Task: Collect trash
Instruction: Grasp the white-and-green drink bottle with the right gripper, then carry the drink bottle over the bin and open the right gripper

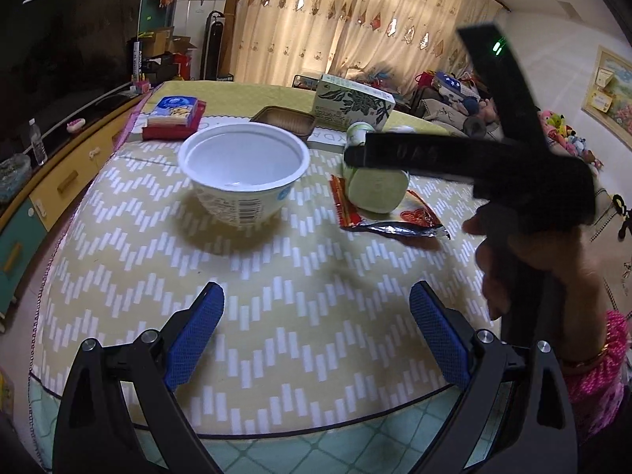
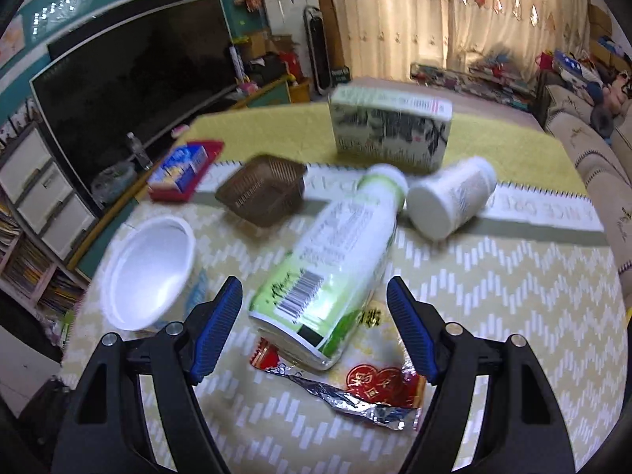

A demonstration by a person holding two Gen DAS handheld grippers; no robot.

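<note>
Table: I see a yellow zigzag-patterned cloth (image 1: 276, 276) covering the whole top.
Left gripper (image 1: 316, 308): my blue pads (image 1: 197, 328) stand spread over bare cloth with nothing between them.
White bowl (image 1: 243, 170): upright and empty, left of the other trash, beyond my left fingers.
Brown basket (image 2: 262, 189): farther back, just right of the bowl, near a red tray (image 2: 185, 175).
Green bottle (image 2: 328, 260): lying on its side, its base end resting on a torn red foil wrapper (image 2: 371, 391).
Right gripper (image 2: 314, 304): fingers wide apart, straddling the bottle's base from above; I can't see the pads touching it.
White jar (image 2: 450, 201): on its side, just right of the bottle's cap.
Patterned box (image 2: 391, 130): standing behind both.
</note>
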